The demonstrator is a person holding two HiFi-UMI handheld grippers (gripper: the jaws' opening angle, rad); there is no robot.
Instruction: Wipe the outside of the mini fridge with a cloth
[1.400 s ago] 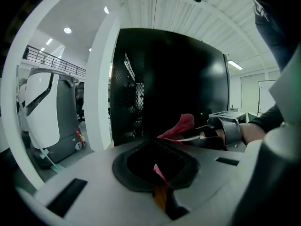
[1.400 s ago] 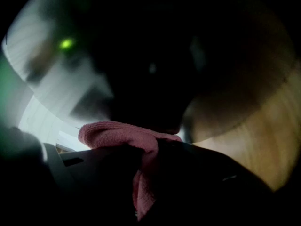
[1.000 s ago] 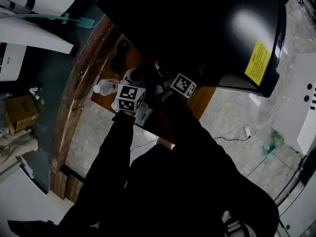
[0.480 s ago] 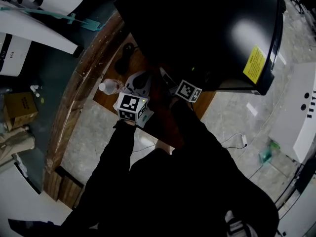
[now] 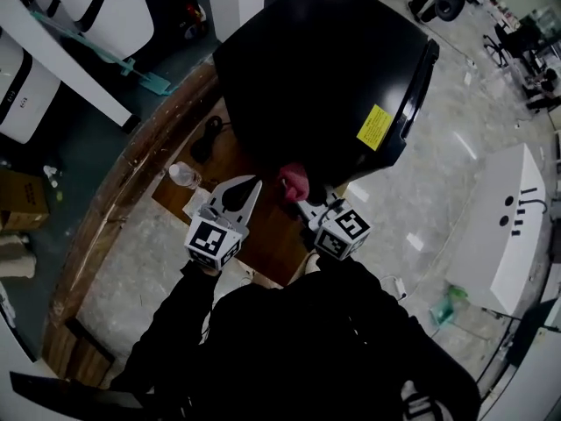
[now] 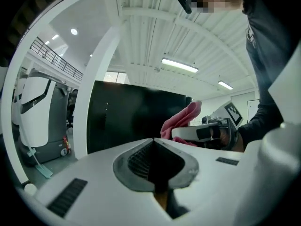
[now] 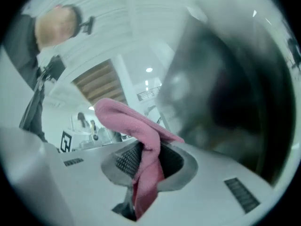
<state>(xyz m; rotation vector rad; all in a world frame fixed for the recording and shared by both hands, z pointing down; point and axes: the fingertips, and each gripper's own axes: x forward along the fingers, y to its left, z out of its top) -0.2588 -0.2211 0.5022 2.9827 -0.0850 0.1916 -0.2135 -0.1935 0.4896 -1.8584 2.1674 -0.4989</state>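
fridge, black and glossy, stands on the brown desk and fills the upper middle of the head view. a yellow label sits on the fridge's right part, close to its rounded edge.

the cloth, pink and bunched, is right at the fridge's near edge, between the two claws. the right claw is clamped on it. in the right gripper view the cloth rises out of the closed jaws of the right claw, arches over in a thick fold, and a tail of it hangs down through the gap behind the tips. the fridge shows there as a dark, blurred face just beside the fold. i cannot tell whether cloth and fridge touch.

the left claw points at the fridge's near left corner, just beside the cloth. in the left gripper view its jaws meet at the tips with nothing between them. the fridge's flat dark front stands beyond them. the cloth and the right claw show against the fridge's right edge.

a clear bottle with a white cap lies on the desk, off the fridge's near left corner and beside the left claw. both arms reaching toward the fridge wear dark sleeves.
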